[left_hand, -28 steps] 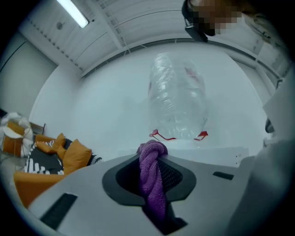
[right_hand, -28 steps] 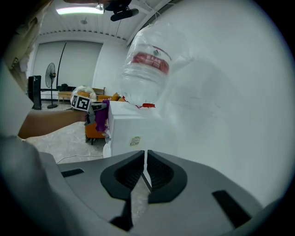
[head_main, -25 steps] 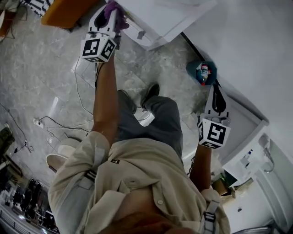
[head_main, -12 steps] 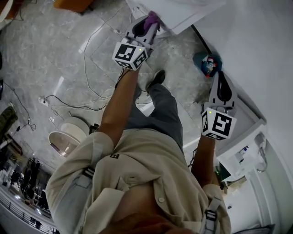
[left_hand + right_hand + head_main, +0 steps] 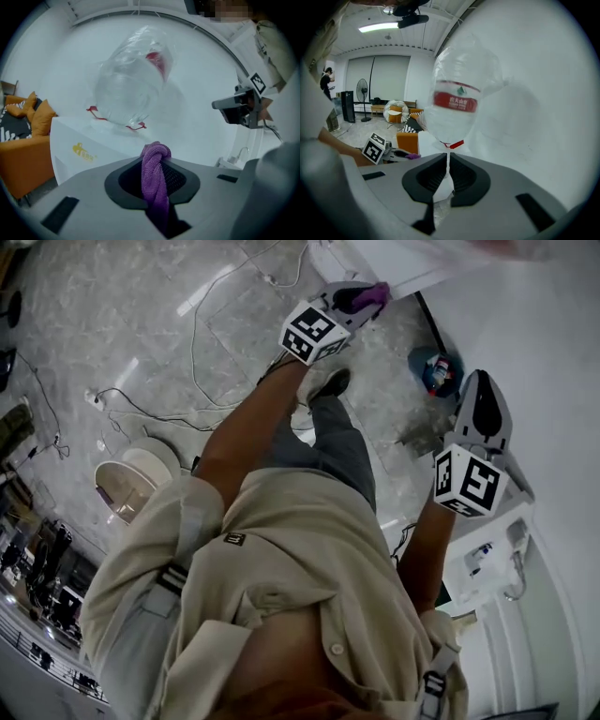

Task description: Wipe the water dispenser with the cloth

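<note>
The white water dispenser (image 5: 398, 261) stands at the top of the head view, and its clear bottle (image 5: 132, 85) with a red label (image 5: 456, 101) sits upside down on it. My left gripper (image 5: 368, 298) is shut on a purple cloth (image 5: 156, 185). The cloth (image 5: 361, 298) is right at the dispenser's lower edge; I cannot tell whether it touches. In the left gripper view the dispenser's body (image 5: 82, 146) lies just beyond the jaws. My right gripper (image 5: 481, 381) hangs off to the right near the white wall. Its jaws (image 5: 448, 160) are shut with nothing between them.
A blue bin (image 5: 434, 371) with bottles in it sits on the floor between the grippers. Cables (image 5: 192, 329) run across the marble floor. A white round stool (image 5: 131, 479) stands at the left. An orange sofa (image 5: 26, 140) is left of the dispenser. A small sink with a tap (image 5: 511, 563) is at the right.
My left gripper has carried the purple cloth to the right along the dispenser's lower edge. The right gripper has kept its place by the wall.
</note>
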Tool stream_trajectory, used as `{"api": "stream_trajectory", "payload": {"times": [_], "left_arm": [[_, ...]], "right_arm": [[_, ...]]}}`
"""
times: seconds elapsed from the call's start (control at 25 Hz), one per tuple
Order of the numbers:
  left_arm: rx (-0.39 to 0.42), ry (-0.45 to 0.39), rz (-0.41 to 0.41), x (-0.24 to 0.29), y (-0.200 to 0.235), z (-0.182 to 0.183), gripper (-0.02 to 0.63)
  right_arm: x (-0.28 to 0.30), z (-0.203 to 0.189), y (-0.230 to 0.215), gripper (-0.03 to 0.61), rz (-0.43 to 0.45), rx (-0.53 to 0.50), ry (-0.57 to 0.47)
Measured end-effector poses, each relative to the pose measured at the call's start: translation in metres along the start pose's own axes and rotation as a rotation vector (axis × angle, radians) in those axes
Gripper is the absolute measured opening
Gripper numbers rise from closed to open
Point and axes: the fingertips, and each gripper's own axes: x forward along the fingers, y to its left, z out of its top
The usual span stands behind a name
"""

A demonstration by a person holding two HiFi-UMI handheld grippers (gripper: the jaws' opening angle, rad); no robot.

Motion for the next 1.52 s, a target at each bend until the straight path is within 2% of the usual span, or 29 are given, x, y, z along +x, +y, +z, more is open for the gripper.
{"api": "stream_trajectory", "payload": {"times": [0.16, 0.28, 0.44, 0.56, 0.68, 0.8, 0.96, 1.2, 1.4, 1.52], "left_arm": [[0.106, 0.035, -0.076, -0.036, -0.015, 0.036, 0.072], [0.163, 0.026, -0.087, -0.071, -0.022, 0.07, 0.072], [0.225, -0.025, -0.055, -0.123, -0.028, 0.118, 0.072], [0.286, -0.056, -0.025, -0.161, -0.03, 0.151, 0.072], [0.342, -0.074, 0.038, -0.202, -0.024, 0.18, 0.072], [0.326, -0.078, 0.125, -0.248, -0.029, 0.208, 0.072], [0.401, -0.12, 0.241, -0.307, -0.034, 0.241, 0.072], [0.437, -0.215, 0.383, -0.374, -0.053, 0.287, 0.072], [0.393, -0.36, 0.407, -0.401, -0.073, 0.326, 0.072], [0.387, -0.397, 0.383, -0.402, -0.085, 0.335, 0.072]], "right_arm": [[-0.006, 0.026, 0.006, 0.028, 0.037, 0.008, -0.038], [-0.01, 0.045, 0.017, 0.028, 0.087, 0.011, -0.055], [-0.021, 0.076, 0.034, 0.028, 0.164, 0.0, -0.091], [-0.029, 0.095, 0.036, 0.028, 0.178, -0.015, -0.123], [-0.034, 0.108, 0.036, 0.028, 0.191, -0.02, -0.153], [-0.05, 0.119, 0.037, 0.028, 0.2, -0.015, -0.172], [-0.073, 0.133, 0.035, 0.028, 0.197, -0.001, -0.212], [-0.109, 0.149, 0.03, 0.028, 0.196, 0.018, -0.257], [-0.132, 0.153, 0.039, 0.023, 0.264, 0.078, -0.282], [-0.138, 0.148, 0.039, 0.022, 0.274, 0.106, -0.277]]}}
